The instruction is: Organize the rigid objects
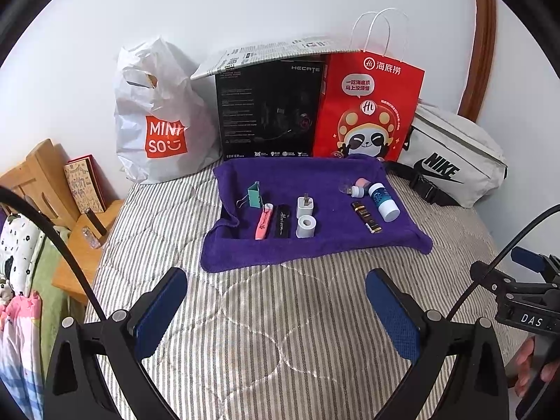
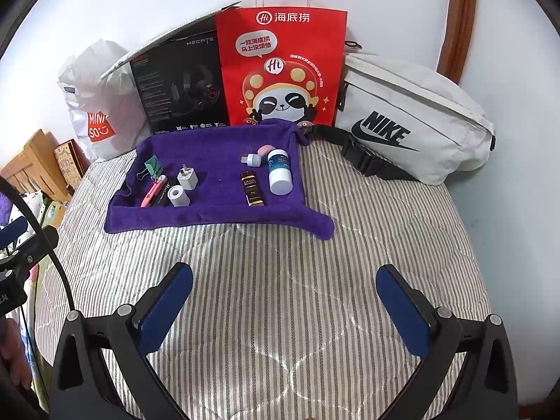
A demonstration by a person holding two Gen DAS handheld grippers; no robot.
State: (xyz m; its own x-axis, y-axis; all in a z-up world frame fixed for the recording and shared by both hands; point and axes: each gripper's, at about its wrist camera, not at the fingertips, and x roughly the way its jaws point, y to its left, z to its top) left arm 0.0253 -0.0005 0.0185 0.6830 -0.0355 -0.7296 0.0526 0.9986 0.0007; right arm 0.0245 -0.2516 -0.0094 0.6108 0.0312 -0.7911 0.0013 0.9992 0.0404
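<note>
A purple towel (image 1: 325,245) (image 2: 224,215) lies on the striped bed with small items on it. Its left side holds a green binder clip (image 1: 254,194) (image 2: 153,167), a pink tube (image 1: 264,222) (image 2: 152,192), a black stick (image 1: 282,221), a white plug (image 1: 305,205) (image 2: 187,178) and a white roll (image 1: 306,226) (image 2: 178,196). Its right side holds a dark gold-lettered tube (image 1: 365,217) (image 2: 251,188), a white-capped bottle (image 1: 383,201) (image 2: 279,171) and a small pink-and-white piece (image 1: 360,187) (image 2: 257,155). My left gripper (image 1: 276,308) and right gripper (image 2: 285,304) both stand open, empty, over the bedding short of the towel.
Against the wall stand a white Miniso bag (image 1: 157,119) (image 2: 98,105), a black headset box (image 1: 269,112) (image 2: 178,87), a red paper bag (image 1: 367,105) (image 2: 283,66) and a grey Nike pouch (image 1: 451,154) (image 2: 413,115). A wooden bedside stand (image 1: 80,231) sits left of the bed.
</note>
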